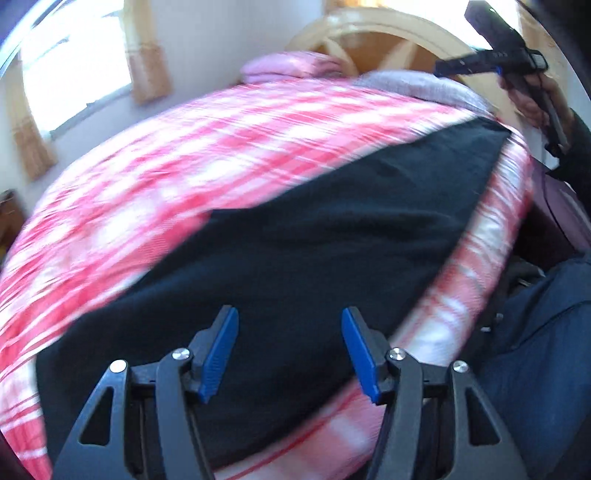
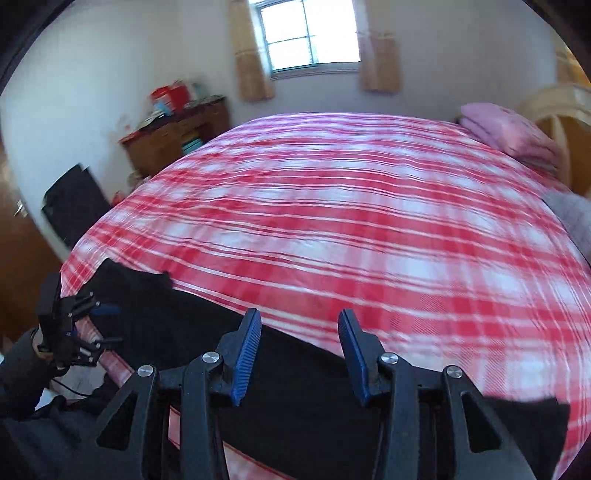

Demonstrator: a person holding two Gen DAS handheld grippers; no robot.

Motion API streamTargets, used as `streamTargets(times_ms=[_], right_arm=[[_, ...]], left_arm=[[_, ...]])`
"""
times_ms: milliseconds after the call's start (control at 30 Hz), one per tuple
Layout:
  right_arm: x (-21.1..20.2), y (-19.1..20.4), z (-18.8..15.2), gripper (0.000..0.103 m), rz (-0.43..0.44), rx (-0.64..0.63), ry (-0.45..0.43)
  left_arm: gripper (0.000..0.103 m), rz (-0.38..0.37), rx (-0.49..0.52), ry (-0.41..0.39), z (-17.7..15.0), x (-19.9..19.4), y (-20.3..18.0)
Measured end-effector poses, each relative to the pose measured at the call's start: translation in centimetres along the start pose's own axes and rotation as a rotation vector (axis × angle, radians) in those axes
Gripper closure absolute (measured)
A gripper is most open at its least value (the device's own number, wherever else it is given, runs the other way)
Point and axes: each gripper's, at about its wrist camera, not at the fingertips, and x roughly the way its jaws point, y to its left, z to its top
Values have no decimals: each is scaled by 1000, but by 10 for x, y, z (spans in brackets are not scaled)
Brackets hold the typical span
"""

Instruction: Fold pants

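Red-plaid bed point(image 2: 369, 229), black pants point(image 1: 314, 240) flat along its near edge. Left gripper point(image 1: 290, 354) and right gripper point(image 2: 299, 354) both wide, empty, above the cloth. Looks pre-fold: next, each needs to pinch an end.

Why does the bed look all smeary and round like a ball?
Left wrist view: the checked sheet is streaked by motion blur, while the left gripper stays sharp. Right wrist view: the sheet is smeared too, the fisheye lens bulges the bed, and the window glares white.
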Motion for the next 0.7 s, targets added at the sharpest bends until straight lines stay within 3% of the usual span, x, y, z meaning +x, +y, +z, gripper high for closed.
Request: streamTargets(times_ms=[133, 267, 333, 400, 600, 667, 700], right_arm=[[50, 45, 32, 57, 98, -52, 56], [119, 91, 52, 57, 205, -53, 142], [148, 109, 56, 57, 234, -40, 178], [184, 128, 56, 57, 273, -4, 227], [253, 160, 44, 57, 352, 91, 362], [264, 167, 38, 66, 340, 90, 385], [266, 169, 36, 79, 340, 96, 384]], left_arm=[[40, 148, -116, -24, -17, -20, 52], [40, 315, -265, 4, -45, -28, 109], [40, 329, -336, 27, -57, -25, 129], [40, 297, -393, 9, -67, -23, 142], [40, 285, -382, -52, -71, -32, 146], [37, 276, -397, -68, -75, -32, 150], [36, 281, -402, -63, -78, -31, 153]])
